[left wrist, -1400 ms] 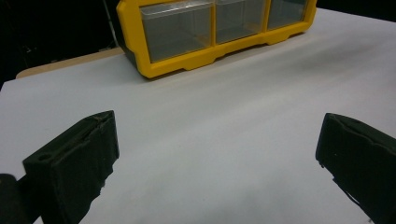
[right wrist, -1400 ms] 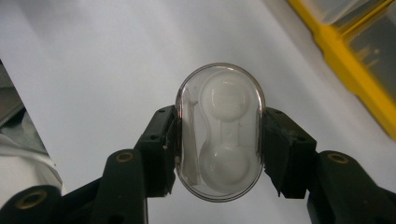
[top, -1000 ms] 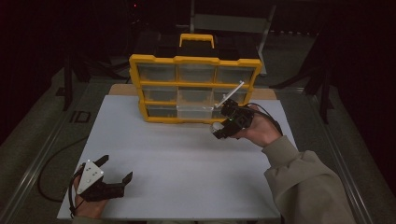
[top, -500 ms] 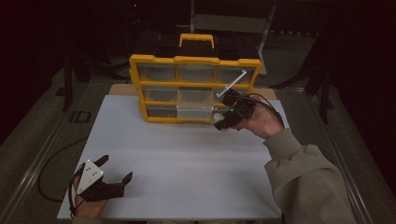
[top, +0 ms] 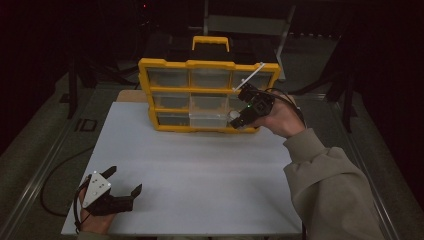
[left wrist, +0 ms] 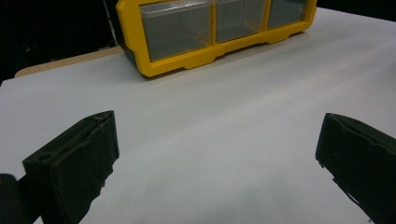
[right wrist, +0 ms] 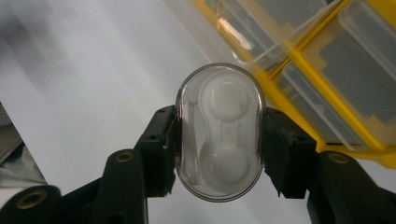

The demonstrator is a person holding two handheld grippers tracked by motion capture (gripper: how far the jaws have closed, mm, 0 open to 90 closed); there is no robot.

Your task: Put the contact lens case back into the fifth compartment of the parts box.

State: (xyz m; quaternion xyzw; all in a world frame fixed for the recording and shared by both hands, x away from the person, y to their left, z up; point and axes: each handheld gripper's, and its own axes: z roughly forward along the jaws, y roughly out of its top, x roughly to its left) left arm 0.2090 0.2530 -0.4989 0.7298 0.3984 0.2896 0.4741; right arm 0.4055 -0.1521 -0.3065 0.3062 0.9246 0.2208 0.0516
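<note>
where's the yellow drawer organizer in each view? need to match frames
High view: yellow drawer organizer top centre, at the white table's far edge.
Left gripper view: upper middle, bottom drawer row, beyond the open jaws.
Right gripper view: upper right, behind the clear oval case.
Shared landmark: the organizer's yellow bottom frame on the table.

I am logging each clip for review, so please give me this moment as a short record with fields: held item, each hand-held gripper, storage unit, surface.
held item: clear oval plastic case with two round white wells, clamped at its sides
right hand-held gripper: shut on the case, raised in front of the organizer's right side
left hand-held gripper: jaws wide apart, nothing between them, low over the near left of the board
storage unit: yellow plastic drawer organizer with clear drawers, one bottom-row drawer pulled out
surface: white flat board
</note>
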